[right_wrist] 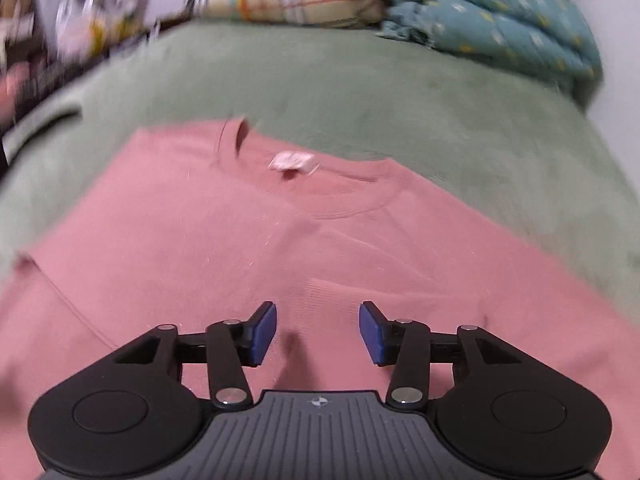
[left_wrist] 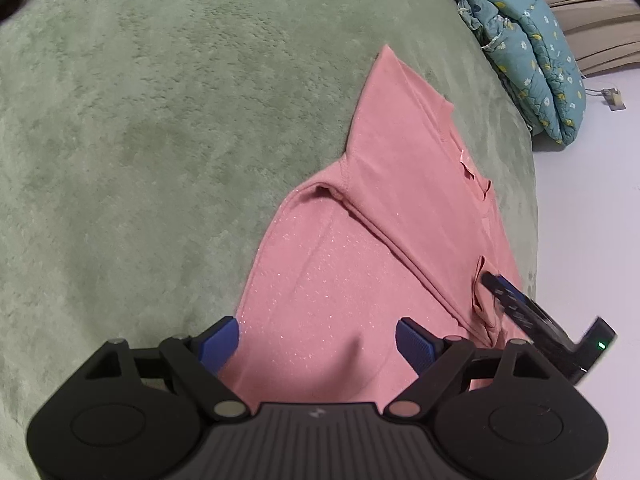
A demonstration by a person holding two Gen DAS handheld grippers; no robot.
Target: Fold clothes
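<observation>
One pink sweatshirt (right_wrist: pixel 280 248) on green blanket (left_wrist: pixel 160 120), left claw (left_wrist: pixel 318 342) released, right claw (right_wrist: pixel 318 332) released

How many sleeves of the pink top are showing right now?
2. One sleeve lies spread toward the far side of the green blanket. The other sleeve is folded over the pink top, its cuff by the right gripper.
</observation>
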